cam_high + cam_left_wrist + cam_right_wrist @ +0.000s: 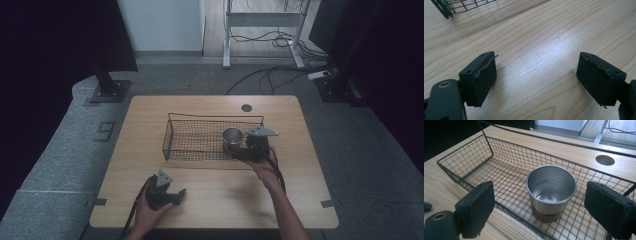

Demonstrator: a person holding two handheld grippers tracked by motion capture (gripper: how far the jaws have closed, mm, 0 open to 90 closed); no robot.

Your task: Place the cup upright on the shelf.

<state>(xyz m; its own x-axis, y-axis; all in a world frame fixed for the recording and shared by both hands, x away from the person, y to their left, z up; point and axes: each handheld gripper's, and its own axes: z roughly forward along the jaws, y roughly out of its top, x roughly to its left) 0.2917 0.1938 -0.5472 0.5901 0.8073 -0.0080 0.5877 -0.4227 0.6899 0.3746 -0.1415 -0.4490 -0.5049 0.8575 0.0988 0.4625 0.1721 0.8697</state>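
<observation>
Where it stands upright at the right end of the black wire basket (469, 157), the round steel cup (551, 191), shiny with a brown base band, opens straight up. The right tongs (540, 206) are spread just near of it, outside the basket's near wall; the left tongs (536, 80) gape over bare wooden worktop (544, 37).

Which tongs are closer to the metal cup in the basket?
Right. The right tongs sit open just beside the metal cup; the left tongs rest open near the table's front edge, well away.
</observation>
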